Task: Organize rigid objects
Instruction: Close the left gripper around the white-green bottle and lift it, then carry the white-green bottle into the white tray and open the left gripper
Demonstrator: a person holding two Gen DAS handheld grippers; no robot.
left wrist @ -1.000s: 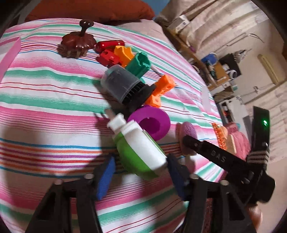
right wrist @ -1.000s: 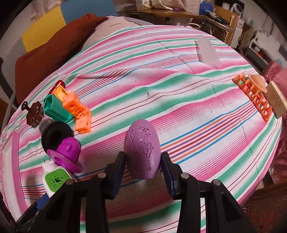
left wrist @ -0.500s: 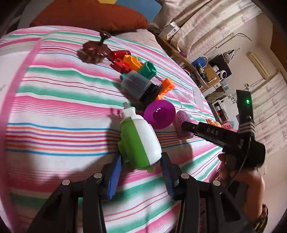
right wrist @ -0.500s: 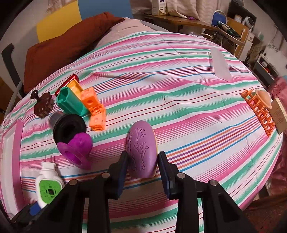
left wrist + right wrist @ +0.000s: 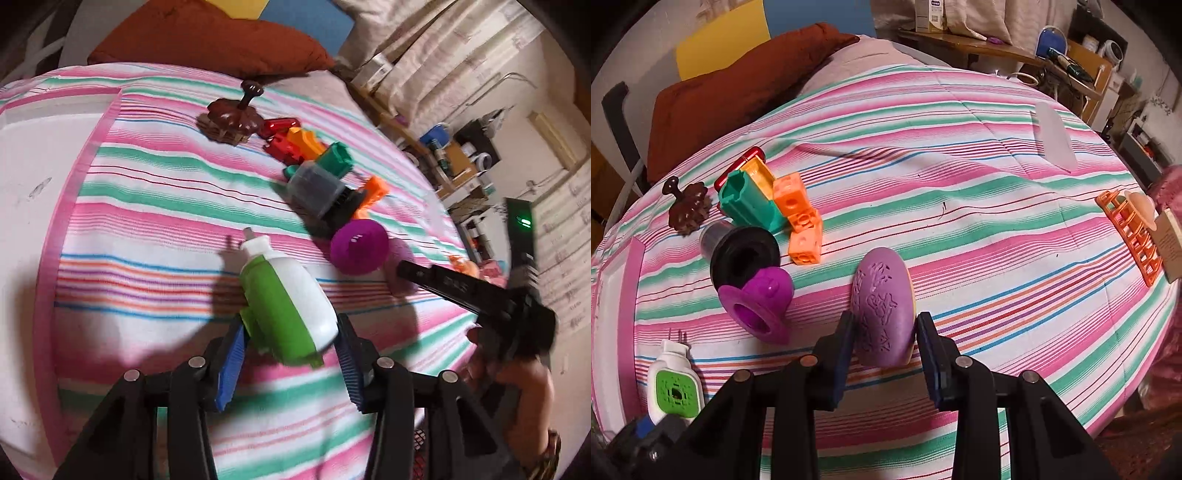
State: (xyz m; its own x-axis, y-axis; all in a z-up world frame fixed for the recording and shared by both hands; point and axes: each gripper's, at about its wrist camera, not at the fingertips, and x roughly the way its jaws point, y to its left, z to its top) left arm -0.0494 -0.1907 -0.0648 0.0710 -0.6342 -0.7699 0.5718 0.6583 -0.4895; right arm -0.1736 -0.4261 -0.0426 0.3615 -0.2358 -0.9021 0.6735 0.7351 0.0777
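"das" lettering on right gripper [image 5: 402, 266], holding purple oval [image 5: 882, 306], striped bedspread [image 5: 960, 206]

- The right gripper [image 5: 406, 273] shows in the left wrist view only as a blurred black bar; its fingertips and the grip on the purple oval piece [image 5: 400, 266] are hidden there.
- The green-and-white plug-in device [image 5: 674, 387] has its lower end covered by the left gripper [image 5: 646, 432], itself cut off by the frame corner.
- The red piece [image 5: 738, 170] lies mostly behind the yellow block [image 5: 759, 173].
- Print on the brown card [image 5: 1171, 247] is too small to read.
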